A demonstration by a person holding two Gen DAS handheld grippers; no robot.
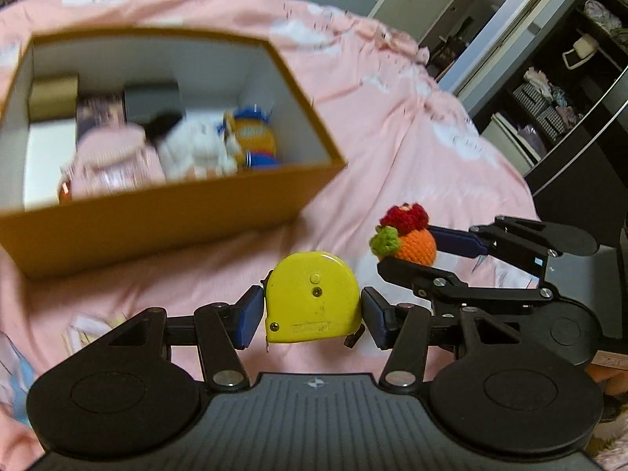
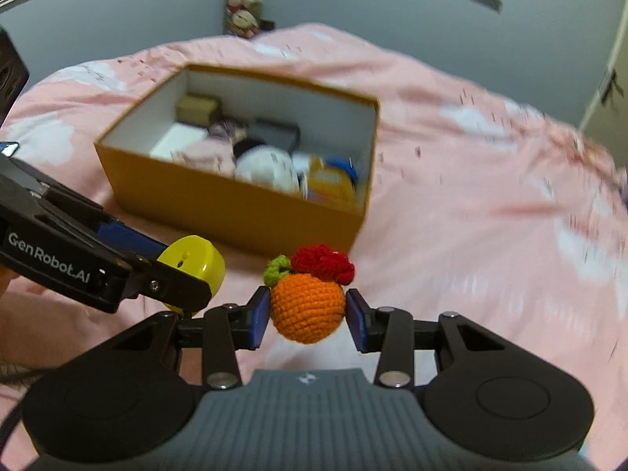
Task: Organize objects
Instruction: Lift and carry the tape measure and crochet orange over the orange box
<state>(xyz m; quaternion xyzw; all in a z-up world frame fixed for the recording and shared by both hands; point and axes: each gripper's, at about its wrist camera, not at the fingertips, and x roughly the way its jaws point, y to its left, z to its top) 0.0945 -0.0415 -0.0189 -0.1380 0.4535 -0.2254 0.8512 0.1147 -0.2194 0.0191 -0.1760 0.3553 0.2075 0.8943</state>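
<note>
My left gripper [image 1: 312,312] is shut on a yellow tape measure [image 1: 314,298], its blue pads pressing both flat ends, held above the pink bed cover. My right gripper [image 2: 308,312] is shut on an orange crocheted fruit [image 2: 308,308] with a red flower and green leaf on top. In the left wrist view the right gripper [image 1: 416,251] with the crocheted fruit [image 1: 414,245] sits just right of the tape measure. The tape measure [image 2: 194,265] shows at the left in the right wrist view. An open brown cardboard box [image 1: 165,212] [image 2: 235,206] lies ahead on the bed.
The box holds several things: small boxes, a pink item, a white plush toy [image 1: 196,149], a yellow-and-blue item [image 1: 253,137]. Pink bed cover [image 1: 412,125] spreads all around. Dark shelves [image 1: 569,90] and a door stand to the right; plush toys [image 2: 243,0] hang on the far wall.
</note>
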